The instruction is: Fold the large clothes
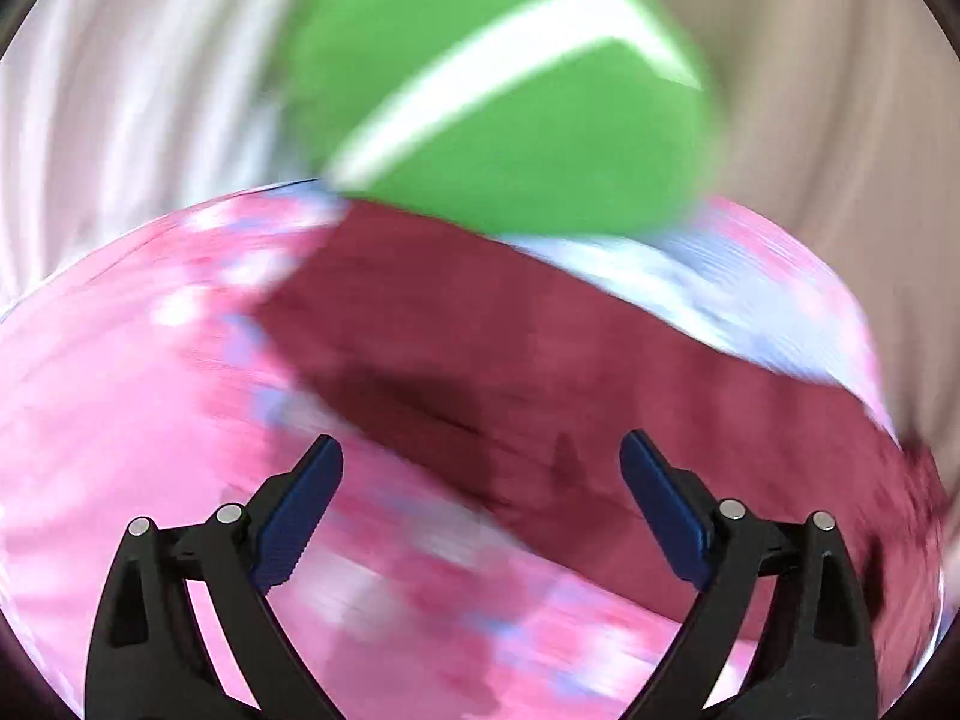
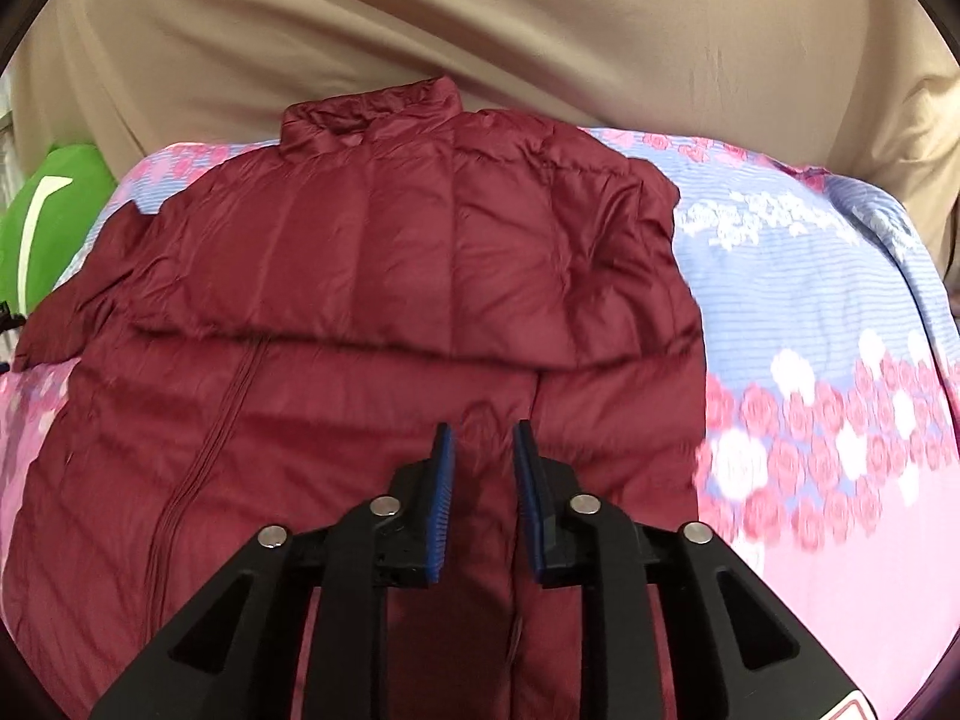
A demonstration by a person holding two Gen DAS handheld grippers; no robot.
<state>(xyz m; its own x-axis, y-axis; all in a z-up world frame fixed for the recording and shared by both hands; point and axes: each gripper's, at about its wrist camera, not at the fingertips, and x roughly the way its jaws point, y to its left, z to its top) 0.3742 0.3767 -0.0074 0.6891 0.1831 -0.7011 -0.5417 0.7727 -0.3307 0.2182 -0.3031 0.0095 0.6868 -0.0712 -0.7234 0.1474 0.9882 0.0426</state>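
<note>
A bed carries everything here, covered by a floral sheet (image 2: 828, 324) printed with pink and white roses over lilac-blue stripes and plain pink bands. Beyond the sheet hangs a tan curtain (image 2: 480, 18), soft and creased in long folds. The maroon jacket (image 2: 384, 276) lies flat in the middle of the sheet, collar toward the curtain; it is a quilted puffer of shiny, crinkled fabric with stitched channels, a stand-up collar and a zip line running down its front. Its upper part is folded over the lower, leaving a curved edge across the body. A green cushion (image 2: 54, 222) with a white stripe sits at the jacket's left shoulder side, beyond the sheet's edge. No writing can be read anywhere. The right claw (image 2: 483, 444) hovers over the jacket's lower half, blue ribbed pads narrowly apart, gripping nothing. The left claw (image 1: 480, 474), in a motion-blurred view, is spread wide and released above the jacket's edge
</note>
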